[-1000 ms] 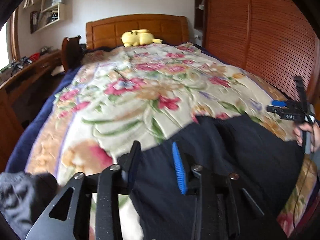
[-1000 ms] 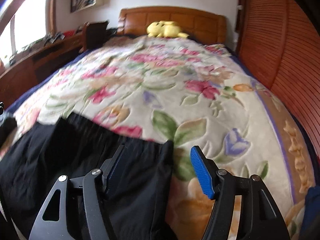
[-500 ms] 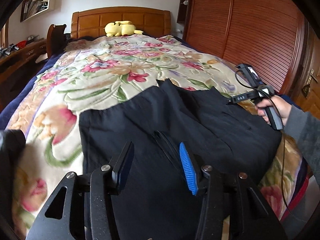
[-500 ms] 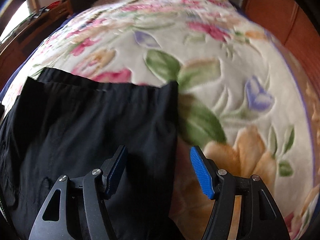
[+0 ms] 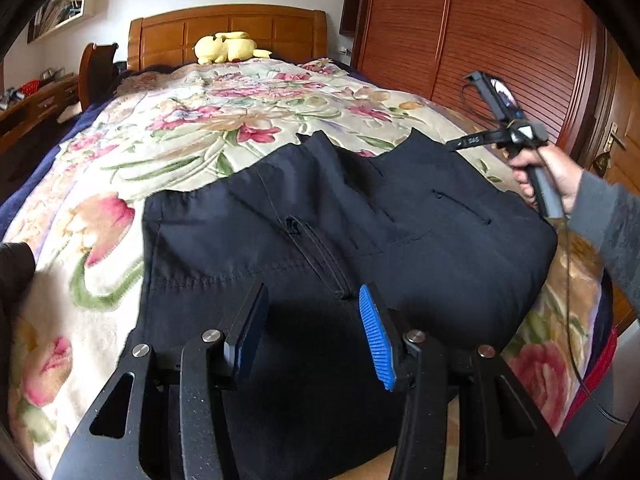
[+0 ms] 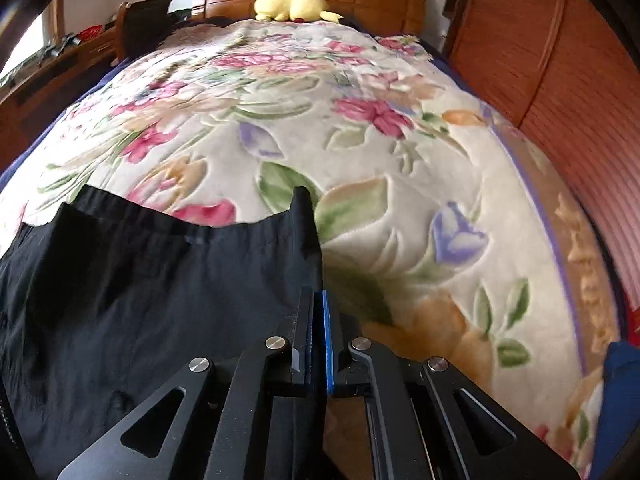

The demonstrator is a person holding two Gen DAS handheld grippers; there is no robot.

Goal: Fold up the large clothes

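Black trousers (image 5: 420, 248) lie flat across the near end of a floral bedspread (image 5: 180, 140), waistband toward the headboard. My left gripper (image 5: 312, 292) hovers low over their middle seam, open, with cloth beneath the pads and nothing pinched. In the right wrist view the trousers (image 6: 140, 280) fill the lower left. My right gripper (image 6: 318, 294) is closing tight on their right edge just below the waistband corner, which stands up in a peak. The left wrist view shows a hand (image 5: 552, 176) holding that right gripper (image 5: 452, 145) at the far right corner.
A yellow plush toy (image 5: 228, 46) rests by the wooden headboard (image 5: 240, 24). A slatted wooden wardrobe (image 5: 500, 40) runs along the right of the bed. A desk (image 5: 32, 104) and chair stand to the left. Another dark garment (image 5: 12, 272) lies at the left edge.
My right gripper's jaws have gone from wide open to shut on the trousers' right edge, and the corner now peaks up. My left gripper moved in over the trousers, then held still.
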